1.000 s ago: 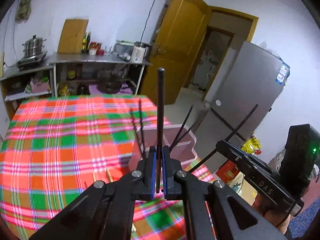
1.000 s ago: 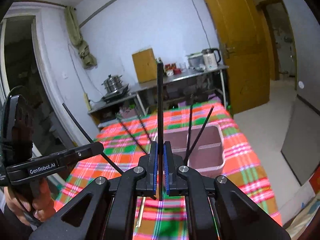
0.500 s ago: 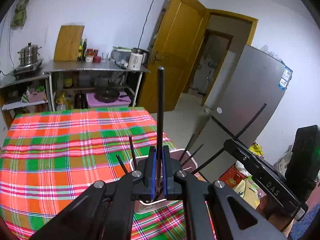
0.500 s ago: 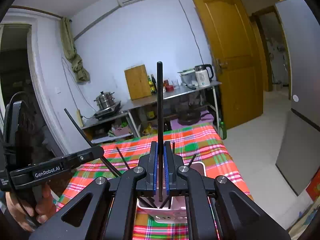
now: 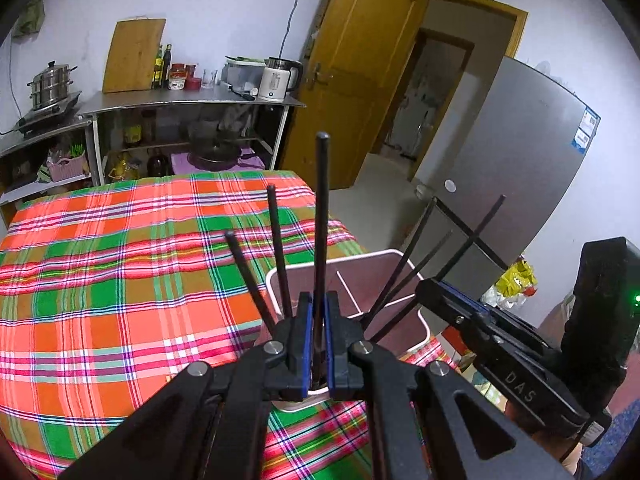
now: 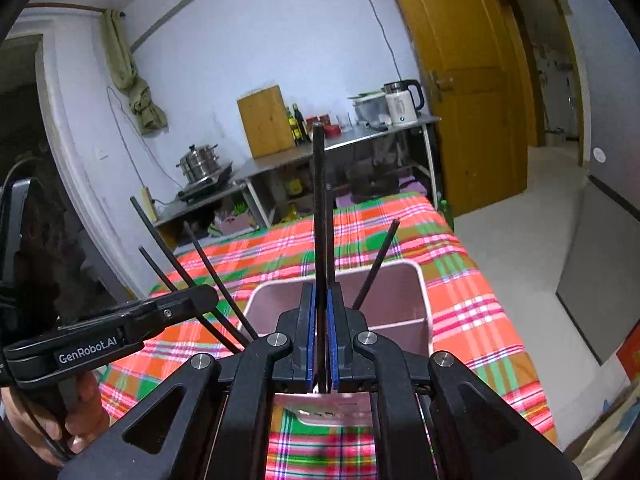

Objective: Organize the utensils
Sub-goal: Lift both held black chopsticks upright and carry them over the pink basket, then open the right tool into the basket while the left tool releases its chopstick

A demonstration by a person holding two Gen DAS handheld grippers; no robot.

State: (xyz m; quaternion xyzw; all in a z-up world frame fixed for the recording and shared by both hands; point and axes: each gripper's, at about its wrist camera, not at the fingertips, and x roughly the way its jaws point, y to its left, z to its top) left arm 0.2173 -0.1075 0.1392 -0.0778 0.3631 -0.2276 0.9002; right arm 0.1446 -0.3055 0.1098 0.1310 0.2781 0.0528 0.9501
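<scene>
My left gripper (image 5: 318, 308) is shut on a black chopstick (image 5: 321, 216) that stands upright between its blue pads. Just below and beyond it, a white utensil holder (image 5: 372, 254) with a divider rests on the plaid tablecloth (image 5: 120, 280); several black chopsticks (image 5: 276, 240) lean in it. In the right wrist view, my right gripper (image 6: 320, 308) is shut on another upright black chopstick (image 6: 319, 200) above the same holder (image 6: 424, 292). Each gripper shows in the other's view: the right gripper (image 5: 424, 292) at right, the left gripper (image 6: 208, 298) at left, both over the holder.
The holder stands near the table's right edge (image 5: 344, 232), with bare floor beyond. Behind the table is a steel shelf unit (image 5: 180, 100) with a kettle (image 5: 276, 84), cutting board and pot. A wooden door (image 5: 360, 80) and a grey fridge (image 5: 520, 160) stand to the right.
Both grippers have come forward and down over the holder, each still clamped on its chopstick. The holder now sits right under the fingertips in both views.
</scene>
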